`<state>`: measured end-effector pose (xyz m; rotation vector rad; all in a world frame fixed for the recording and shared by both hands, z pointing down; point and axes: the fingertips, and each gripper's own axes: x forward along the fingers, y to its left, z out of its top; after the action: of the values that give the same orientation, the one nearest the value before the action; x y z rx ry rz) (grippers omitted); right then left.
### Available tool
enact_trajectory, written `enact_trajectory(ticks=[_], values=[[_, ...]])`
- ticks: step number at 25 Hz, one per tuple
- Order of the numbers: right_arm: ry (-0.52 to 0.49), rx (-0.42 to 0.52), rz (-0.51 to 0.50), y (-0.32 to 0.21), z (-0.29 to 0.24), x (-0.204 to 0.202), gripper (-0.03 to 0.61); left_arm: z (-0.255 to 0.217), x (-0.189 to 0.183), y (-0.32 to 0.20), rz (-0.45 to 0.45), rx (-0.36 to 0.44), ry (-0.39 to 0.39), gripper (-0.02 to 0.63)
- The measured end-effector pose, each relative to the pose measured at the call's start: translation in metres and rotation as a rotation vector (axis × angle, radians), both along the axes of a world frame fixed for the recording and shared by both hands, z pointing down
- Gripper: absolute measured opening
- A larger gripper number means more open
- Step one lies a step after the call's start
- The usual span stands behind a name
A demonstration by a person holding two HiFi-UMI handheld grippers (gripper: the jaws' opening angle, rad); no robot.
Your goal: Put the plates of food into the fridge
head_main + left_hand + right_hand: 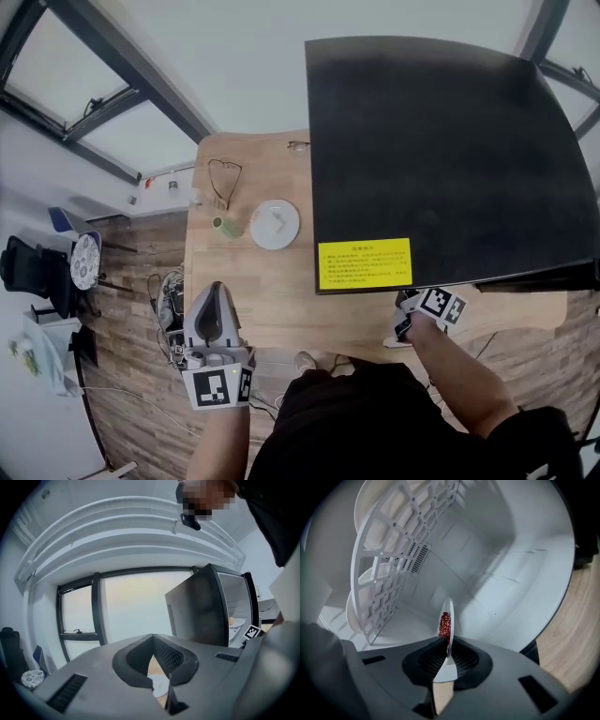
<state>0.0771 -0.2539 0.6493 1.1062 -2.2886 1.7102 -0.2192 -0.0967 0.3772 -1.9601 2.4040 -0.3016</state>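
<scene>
The person's black shirt (pixel 375 422) is filling the near edge of the head view, with both arms reaching out from it. On the left, the left gripper (pixel 216 292) is hovering over the near edge of the wooden bench (pixel 262 300), its jaws lying together at the tips with nothing between them. On the right, the right gripper (pixel 448 641) is reaching under the top of the black fridge (pixel 450 159) and into its white inside. Its jaws are clamping the near rim of a plate of red food (pixel 447 609), which is showing edge-on in the right gripper view. The plate is hanging just inside the fridge, beside a white grid shelf (pixel 389 559). Farther back on the bench, a white plate (pixel 275 224) is sitting just left of the fridge. A green cup (pixel 226 227) is standing just beside that plate on its left, and a pair of glasses (pixel 225 178) is lying beyond the cup.
</scene>
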Motion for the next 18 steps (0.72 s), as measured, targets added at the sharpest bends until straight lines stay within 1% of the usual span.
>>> enact_trajectory(ticks=[3,6,8,10,12,13,15,18], values=[[0.101,0.048,-0.029,-0.001,0.003,-0.001,0.039,0.002,-0.008,0.009,-0.011,-0.004,0.004,0.003],[0.247,0.126,-0.087,-0.004,0.006,-0.004,0.083,0.006,-0.014,0.014,-0.011,-0.007,0.0,0.003],[0.347,0.168,-0.112,-0.006,0.008,-0.002,0.101,0.004,-0.018,0.016,-0.011,0.0,-0.004,0.003],[0.449,0.182,-0.126,-0.008,0.012,0.002,0.122,-0.002,-0.019,0.018,-0.006,0.012,-0.008,0.003],[0.544,0.17,-0.135,-0.009,0.017,0.008,0.154,-0.008,-0.02,0.018,0.002,0.026,-0.015,0.003],[0.578,0.169,-0.14,-0.01,0.019,0.009,0.167,-0.011,-0.02,0.019,0.005,0.031,-0.017,0.003],[0.62,0.182,-0.151,-0.011,0.021,0.01,0.169,-0.014,-0.021,0.021,0.01,0.037,-0.02,0.003],[0.683,0.226,-0.172,-0.012,0.02,0.009,0.183,-0.013,-0.022,0.024,0.016,0.041,-0.02,0.003]])
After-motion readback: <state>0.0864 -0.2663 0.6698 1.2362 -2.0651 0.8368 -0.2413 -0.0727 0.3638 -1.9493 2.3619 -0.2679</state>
